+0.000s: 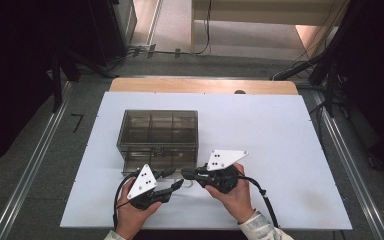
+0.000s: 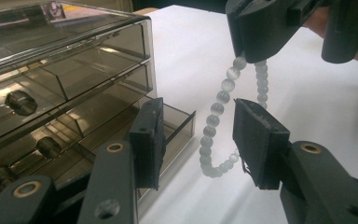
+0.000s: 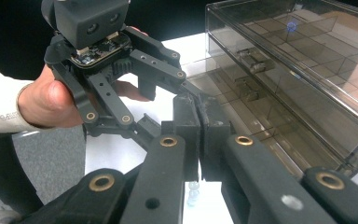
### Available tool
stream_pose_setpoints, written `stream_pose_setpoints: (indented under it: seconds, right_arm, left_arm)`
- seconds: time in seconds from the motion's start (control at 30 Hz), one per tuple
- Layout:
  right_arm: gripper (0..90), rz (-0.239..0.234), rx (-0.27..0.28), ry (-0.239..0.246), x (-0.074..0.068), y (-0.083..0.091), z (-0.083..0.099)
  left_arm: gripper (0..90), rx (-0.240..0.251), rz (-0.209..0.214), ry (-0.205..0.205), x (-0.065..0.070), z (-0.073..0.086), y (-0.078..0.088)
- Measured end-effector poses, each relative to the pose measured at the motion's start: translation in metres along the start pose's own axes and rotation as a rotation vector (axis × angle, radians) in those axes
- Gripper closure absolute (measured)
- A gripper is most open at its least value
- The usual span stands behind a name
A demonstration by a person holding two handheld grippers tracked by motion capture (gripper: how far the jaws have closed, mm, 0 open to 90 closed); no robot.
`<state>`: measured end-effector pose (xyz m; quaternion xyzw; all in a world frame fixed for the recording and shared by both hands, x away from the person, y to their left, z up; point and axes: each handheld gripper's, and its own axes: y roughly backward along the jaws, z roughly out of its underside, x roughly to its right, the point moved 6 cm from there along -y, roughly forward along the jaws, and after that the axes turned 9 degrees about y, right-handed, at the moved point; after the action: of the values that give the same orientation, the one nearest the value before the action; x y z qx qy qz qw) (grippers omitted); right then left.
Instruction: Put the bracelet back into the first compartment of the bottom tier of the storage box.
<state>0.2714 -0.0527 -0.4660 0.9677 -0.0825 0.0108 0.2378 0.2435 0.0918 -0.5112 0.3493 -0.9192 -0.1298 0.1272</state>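
Your left tongs (image 1: 174, 179) sit at the near left of the white bench (image 1: 280, 150), just in front of the smoked clear drawer box (image 1: 158, 131), with the grey plate on top marked by black dots and nothing more. In the left gripper view these tongs (image 2: 198, 140) stand released: the bead bracelet (image 2: 216, 108) hangs in the gap between the pads, and neither pad (image 2: 256, 140) presses on it. No earlier picture is on file, so only that standing is reported. No brand, label or readable writing shows on the drawer box, the bracelet or either tool. The lowest drawer (image 2: 179, 123) of the box is pulled out a little, its front corner just beside your left pad. Moving right, your right tongs (image 1: 186, 173) point toward the left ones, almost tip to tip, just in front of the box. In the right gripper view they (image 3: 199, 135) are clenched, pads pressed together, with a few pale beads (image 3: 193, 192) showing below them; the left gripper view shows the bracelet hanging as a loop from those pads above the bench. The box occupies the left centre of the bench, well clear of every bench edge. Right of your right hand (image 1: 235, 197), the white surface runs open to its right edge.
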Motion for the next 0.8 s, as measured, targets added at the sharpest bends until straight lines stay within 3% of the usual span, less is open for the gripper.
stream_pose_setpoints:
  seconds: [0.27, 0.6, 0.73, 0.8]
  right_arm:
    - [86.1, -0.009, 0.010, 0.000, -0.0023, -0.0010, -0.0021]
    - [86.0, -0.011, 0.013, 0.008, -0.0033, -0.0039, -0.0039]
    - [85.7, -0.003, 0.015, 0.002, -0.0021, -0.0043, -0.0039]
    - [80.9, 0.005, 0.012, 0.001, -0.0003, -0.0051, -0.0032]
  left_arm:
    - [63.1, -0.001, 0.002, -0.009, 0.0005, 0.0000, 0.0007]
    - [85.6, -0.006, 0.010, -0.013, 0.0016, -0.0009, 0.0046]
    - [86.1, -0.013, 0.002, -0.023, 0.0016, -0.0013, 0.0054]
    - [86.3, -0.008, -0.002, -0.022, 0.0011, -0.0020, 0.0063]
